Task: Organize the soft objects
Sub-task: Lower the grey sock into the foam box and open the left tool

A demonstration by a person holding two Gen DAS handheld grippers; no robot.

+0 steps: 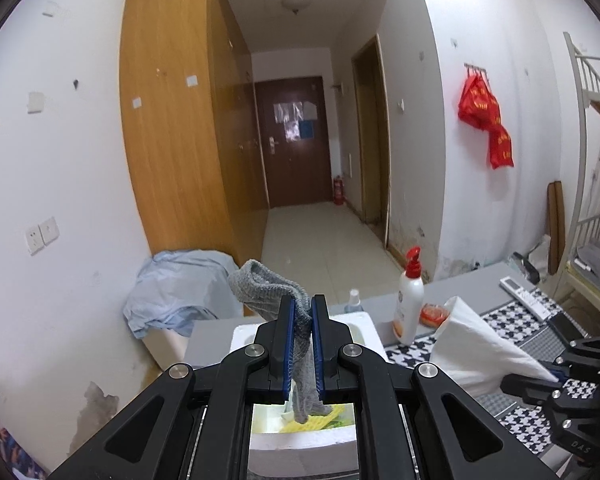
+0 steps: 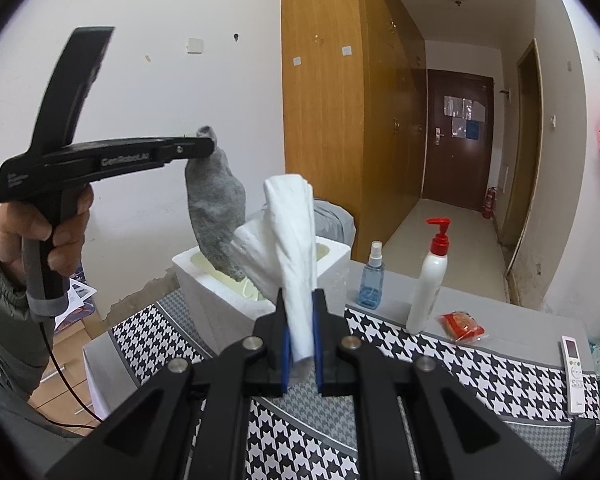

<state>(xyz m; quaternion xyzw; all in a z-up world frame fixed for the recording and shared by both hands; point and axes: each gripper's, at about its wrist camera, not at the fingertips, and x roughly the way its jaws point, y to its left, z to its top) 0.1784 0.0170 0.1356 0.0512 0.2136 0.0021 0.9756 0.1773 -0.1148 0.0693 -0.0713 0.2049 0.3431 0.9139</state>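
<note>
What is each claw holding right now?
Left gripper: shut on the grey sock.
Right gripper: shut on the white cloth.

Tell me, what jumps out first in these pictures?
A gray sock dangles from the left gripper over a white foam box. Beside it, the right gripper holds up a white cloth above the checkered tablecloth.

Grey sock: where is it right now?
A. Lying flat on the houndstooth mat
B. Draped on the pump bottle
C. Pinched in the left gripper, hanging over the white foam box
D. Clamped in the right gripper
C. The left gripper pinches the grey sock, which dangles above the white foam box; the right gripper holds the white cloth instead.
</note>
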